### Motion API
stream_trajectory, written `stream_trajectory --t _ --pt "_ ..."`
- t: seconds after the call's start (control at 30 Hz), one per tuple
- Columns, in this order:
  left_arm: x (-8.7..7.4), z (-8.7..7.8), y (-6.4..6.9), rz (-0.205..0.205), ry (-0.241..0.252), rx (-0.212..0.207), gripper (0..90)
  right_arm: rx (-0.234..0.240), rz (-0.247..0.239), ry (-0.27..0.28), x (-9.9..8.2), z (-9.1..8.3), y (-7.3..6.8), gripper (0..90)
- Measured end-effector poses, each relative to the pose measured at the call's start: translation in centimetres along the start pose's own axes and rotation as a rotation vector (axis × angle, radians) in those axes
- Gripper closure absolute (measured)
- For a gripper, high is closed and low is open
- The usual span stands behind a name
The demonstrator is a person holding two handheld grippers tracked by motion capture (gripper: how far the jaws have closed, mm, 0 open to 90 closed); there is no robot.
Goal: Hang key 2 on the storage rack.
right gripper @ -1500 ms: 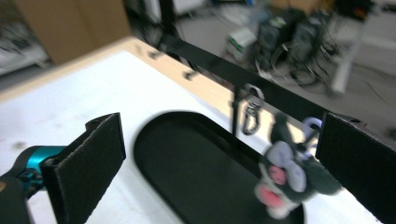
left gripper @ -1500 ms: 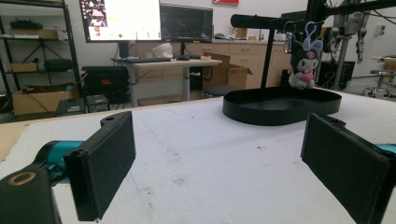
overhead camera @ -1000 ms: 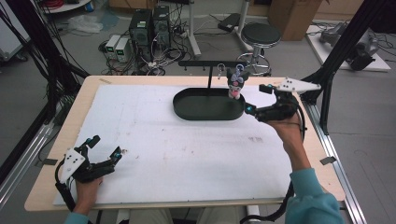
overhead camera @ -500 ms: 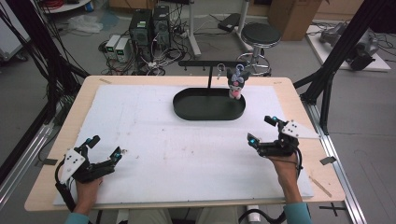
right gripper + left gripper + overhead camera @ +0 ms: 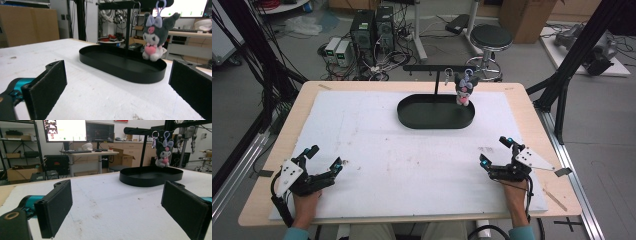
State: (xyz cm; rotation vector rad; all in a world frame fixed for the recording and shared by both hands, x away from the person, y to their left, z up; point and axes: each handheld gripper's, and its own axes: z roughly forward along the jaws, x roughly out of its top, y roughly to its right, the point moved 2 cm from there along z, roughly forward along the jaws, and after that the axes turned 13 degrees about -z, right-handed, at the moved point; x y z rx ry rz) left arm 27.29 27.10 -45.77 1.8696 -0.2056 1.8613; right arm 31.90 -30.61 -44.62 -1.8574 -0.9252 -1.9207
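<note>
The plush keychain hangs by its ring from the black rack, dangling over the oval tray. Both grippers rest well apart from it on the bench: left hand-held gripper and right hand-held gripper, jaws spread, empty. Any retrieval should approach level and grip the plush's body.

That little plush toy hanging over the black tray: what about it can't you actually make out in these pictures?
- The plush toy: its back is turned away in both gripper views; too small in the high view.
- Its purple loop: the top is cut off by the right gripper view's upper edge.
- The second ring on the bar: too small to identify in the left gripper view.
</note>
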Motion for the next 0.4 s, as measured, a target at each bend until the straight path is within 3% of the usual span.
stream_trajectory --t 0.1,0.23,0.4 --pt "0.0 -0.01 0.0 0.001 0.0 0.0 10.4 0.001 0.016 -0.014 -0.65 0.22 -0.13 0.7" --pt "-0.01 -0.02 0.02 0.0 0.004 -0.001 10.5 -0.006 -0.007 -0.023 -0.81 0.28 -0.27 0.7" --pt "-0.01 -0.08 0.01 0.003 0.005 -0.001 10.5 -0.01 0.018 -0.022 -1.02 0.24 -0.05 0.7"
